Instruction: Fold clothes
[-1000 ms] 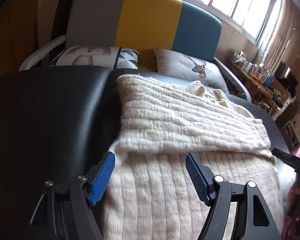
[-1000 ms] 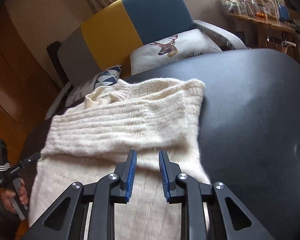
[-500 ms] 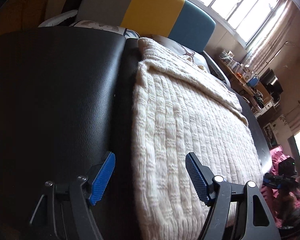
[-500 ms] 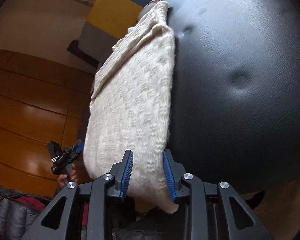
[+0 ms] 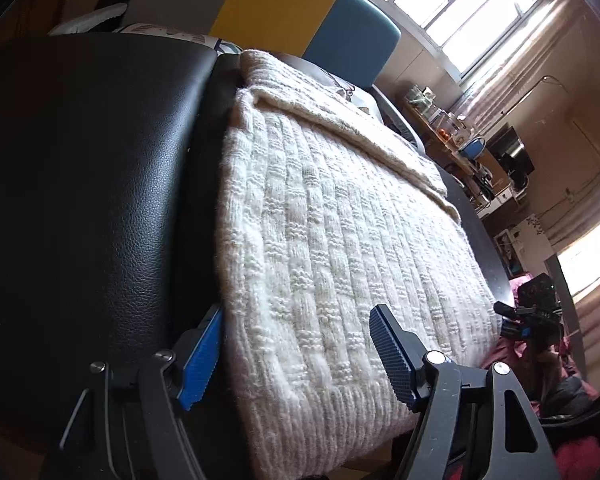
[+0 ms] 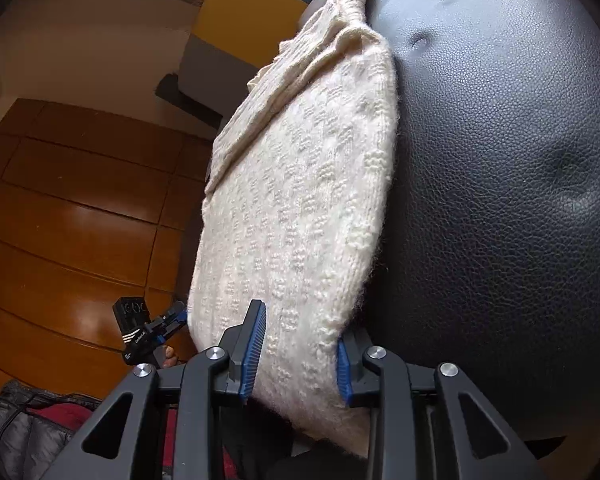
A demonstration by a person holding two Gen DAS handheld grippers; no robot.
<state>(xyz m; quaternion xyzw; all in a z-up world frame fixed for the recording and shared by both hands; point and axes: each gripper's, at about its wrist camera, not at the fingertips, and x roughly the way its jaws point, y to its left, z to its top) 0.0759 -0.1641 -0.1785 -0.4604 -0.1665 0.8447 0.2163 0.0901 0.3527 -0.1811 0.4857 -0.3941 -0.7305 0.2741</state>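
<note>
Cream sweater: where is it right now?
The cream sweater lies on the black leather ottoman, its hem hanging over the near edge between the open left gripper fingers and the right gripper.

A lived-in room of a home, most likely a sitting room. A sofa (image 5: 300,12) with a backrest in grey, yellow and teal panels stands at the far side, with printed cushions (image 5: 172,34) propped against it. In front lies a padded black leather surface (image 6: 500,160) — tufted with dimples — bearing a cream knitted sweater (image 5: 340,240). A large window (image 5: 460,4) lets in strong daylight, and pale curtains (image 5: 512,68) hang beside it. Along the wall runs a wooden shelf (image 5: 448,132) crowded with jars and small household items. The floor (image 6: 80,220) is glossy brown wood — planks clearly visible.
</note>
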